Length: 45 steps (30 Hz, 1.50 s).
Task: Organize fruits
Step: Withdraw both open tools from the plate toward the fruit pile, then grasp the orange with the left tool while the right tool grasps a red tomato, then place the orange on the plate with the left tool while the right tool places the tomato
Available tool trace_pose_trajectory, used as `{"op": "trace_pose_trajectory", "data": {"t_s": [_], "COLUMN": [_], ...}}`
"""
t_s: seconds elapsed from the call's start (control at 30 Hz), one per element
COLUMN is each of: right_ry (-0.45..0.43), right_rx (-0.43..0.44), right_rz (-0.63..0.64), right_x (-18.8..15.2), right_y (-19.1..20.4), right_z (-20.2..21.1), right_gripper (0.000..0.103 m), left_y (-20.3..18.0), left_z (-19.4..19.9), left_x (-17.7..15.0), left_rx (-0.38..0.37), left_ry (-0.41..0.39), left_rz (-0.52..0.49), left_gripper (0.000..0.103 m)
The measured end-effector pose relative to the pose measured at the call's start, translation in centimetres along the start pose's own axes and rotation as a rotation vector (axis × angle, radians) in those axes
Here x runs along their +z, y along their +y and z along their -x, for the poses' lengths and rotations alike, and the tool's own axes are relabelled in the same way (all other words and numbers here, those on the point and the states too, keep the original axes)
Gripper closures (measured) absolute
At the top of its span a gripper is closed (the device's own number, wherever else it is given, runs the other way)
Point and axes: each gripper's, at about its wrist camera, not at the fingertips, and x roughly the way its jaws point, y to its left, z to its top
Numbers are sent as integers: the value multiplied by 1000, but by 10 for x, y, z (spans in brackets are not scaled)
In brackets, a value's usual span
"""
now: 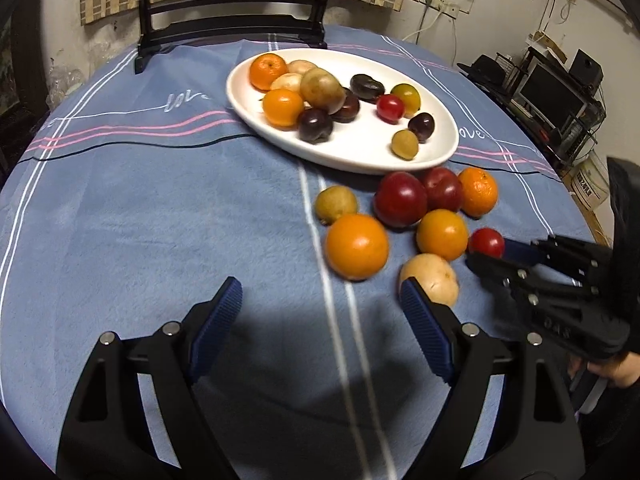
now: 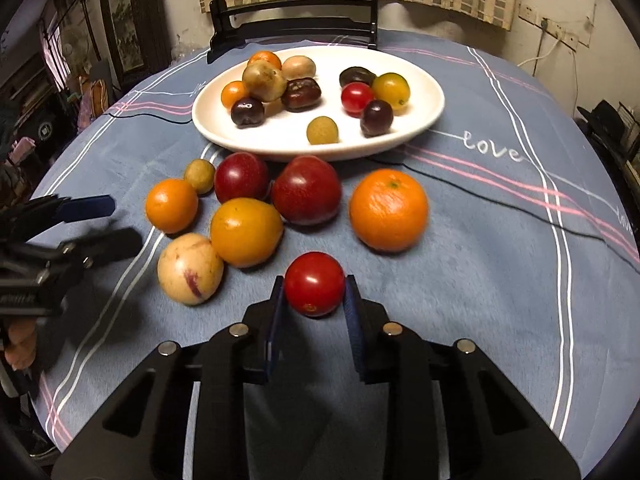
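Right wrist view: right gripper (image 2: 315, 292) is clamped on a round red tomato (image 2: 314, 283), near side of the table. Left gripper (image 1: 320, 308) gapes wide, holding nothing. Farther off, the white plate (image 2: 424, 116) holds small fruits.

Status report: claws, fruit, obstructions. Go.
Right claw shut on small red tomato. Left claw open, empty. Plate ahead; loose fruit between.

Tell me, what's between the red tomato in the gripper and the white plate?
Right wrist view: a big dark-red plum lies between the red tomato and the white plate.
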Motion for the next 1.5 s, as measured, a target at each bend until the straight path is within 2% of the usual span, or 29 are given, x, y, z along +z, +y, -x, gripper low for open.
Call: {"op": "trace_pose_trajectory", "data": {"t_s": [0.07,0.17,0.3,0.47,0.5,0.53,0.77,1.17,1.5], "right_ry": [-7,-17,-23,-27,-27,-28,-38,-96,-170], "right_rx": [9,19,39,47,47,48,49,52,34], "right_rz": [-15,-29,-34,-41,-41,-43,-55,-57,-33], "right_x": [-4,-8,-12,-12,-12,-13,-14,-7,22], "right_y": [-3,-7,-7,-7,-6,-6,-6,-6,-10], "right_z": [4,9,12,13,13,13,17,40,58], "right_gripper": [74,74,74,74,74,74,74,74,74], "left_y": [-5,-9,-9,-18,-19,-21,-16,-21,-29], "left_z": [-5,-12,-25,-32,-33,-33,-22,17,33], "left_x": [3,8,15,16,16,16,13,14,31], "left_rx": [-1,-3,-3,41,45,39,-6,-26,-18], "left_ry": [0,8,50,33,29,29,40,-28,-81], "left_rz": [-3,6,30,-26,-34,-44,-15,-49,-84], "left_gripper": [21,29,48,48,53,64,64,64,64]}}
